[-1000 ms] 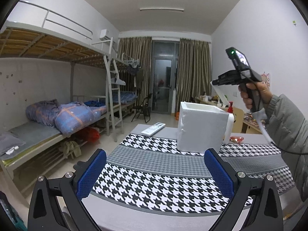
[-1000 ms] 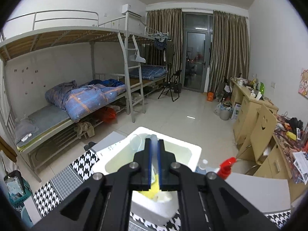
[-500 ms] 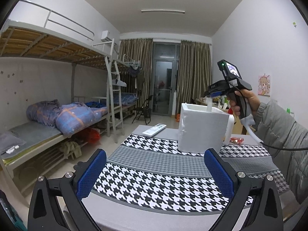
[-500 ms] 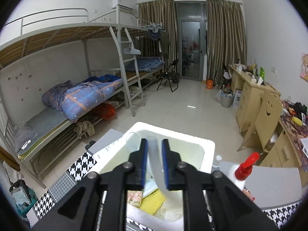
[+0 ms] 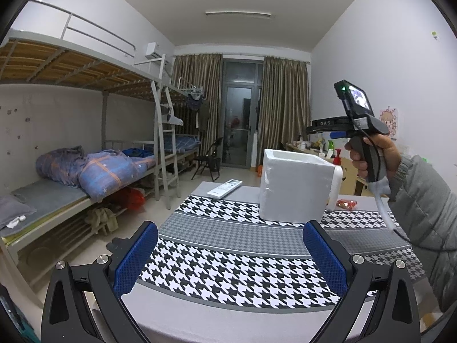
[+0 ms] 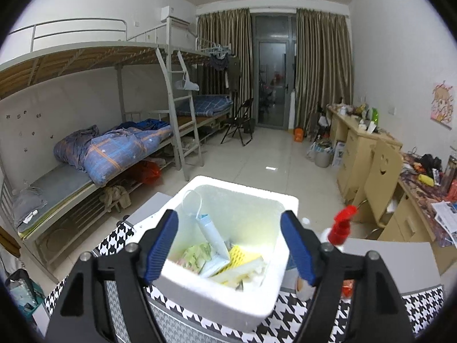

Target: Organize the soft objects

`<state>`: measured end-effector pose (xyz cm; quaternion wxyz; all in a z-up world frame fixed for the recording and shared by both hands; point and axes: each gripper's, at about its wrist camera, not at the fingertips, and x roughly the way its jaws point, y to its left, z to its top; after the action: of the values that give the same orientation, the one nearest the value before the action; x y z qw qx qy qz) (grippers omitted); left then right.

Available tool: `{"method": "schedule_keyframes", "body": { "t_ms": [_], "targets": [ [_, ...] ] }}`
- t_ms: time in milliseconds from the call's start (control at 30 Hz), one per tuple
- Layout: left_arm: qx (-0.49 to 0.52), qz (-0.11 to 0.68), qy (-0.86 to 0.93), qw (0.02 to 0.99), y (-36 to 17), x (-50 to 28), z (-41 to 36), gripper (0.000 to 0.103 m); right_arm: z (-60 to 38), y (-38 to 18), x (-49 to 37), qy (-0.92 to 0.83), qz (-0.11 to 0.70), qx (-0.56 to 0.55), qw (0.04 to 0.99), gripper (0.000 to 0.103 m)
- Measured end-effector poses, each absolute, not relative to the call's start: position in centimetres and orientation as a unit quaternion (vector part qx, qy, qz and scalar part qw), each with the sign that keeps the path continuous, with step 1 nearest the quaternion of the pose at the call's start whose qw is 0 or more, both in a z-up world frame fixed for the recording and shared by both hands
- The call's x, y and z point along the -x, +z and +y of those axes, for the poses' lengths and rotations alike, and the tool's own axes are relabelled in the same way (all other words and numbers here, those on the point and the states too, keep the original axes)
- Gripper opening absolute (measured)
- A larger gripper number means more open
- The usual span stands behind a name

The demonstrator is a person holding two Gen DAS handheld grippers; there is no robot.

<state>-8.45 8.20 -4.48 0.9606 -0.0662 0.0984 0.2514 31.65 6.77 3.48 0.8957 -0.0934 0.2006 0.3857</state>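
Face mask (image 6: pixel 210 230), dropped upright inside foam box (image 6: pixel 274 200), lies directly below opening, empty right tongs (image 6: pixel 230 245); left tongs (image 5: pixel 230 257) gape wide, empty, well short of the box.

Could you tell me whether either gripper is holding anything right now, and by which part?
Nothing is held. The right gripper, jaws opening, is over the foam box; the left gripper is open.

Dorm room, bunk beds (image 5: pixel 85 168), desks (image 6: pixel 362 145)
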Motion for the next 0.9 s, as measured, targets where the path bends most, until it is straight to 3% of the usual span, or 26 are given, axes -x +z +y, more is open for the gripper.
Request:
{"method": "schedule_keyframes", "body": {
  "t_ms": [400,900],
  "targets": [
    [0.062,0.101,0.241,0.963,-4.3,9.2,6.6,0.102,1.6,3.2,-25.3,0.373,0.155,0.068,0.912,0.100],
    [0.064,0.085,0.231,0.967,-4.1,10.2,4.9,0.102,-4.5,0.9,-14.7,0.372,0.091,0.051,0.922,0.102]
  ]
}}
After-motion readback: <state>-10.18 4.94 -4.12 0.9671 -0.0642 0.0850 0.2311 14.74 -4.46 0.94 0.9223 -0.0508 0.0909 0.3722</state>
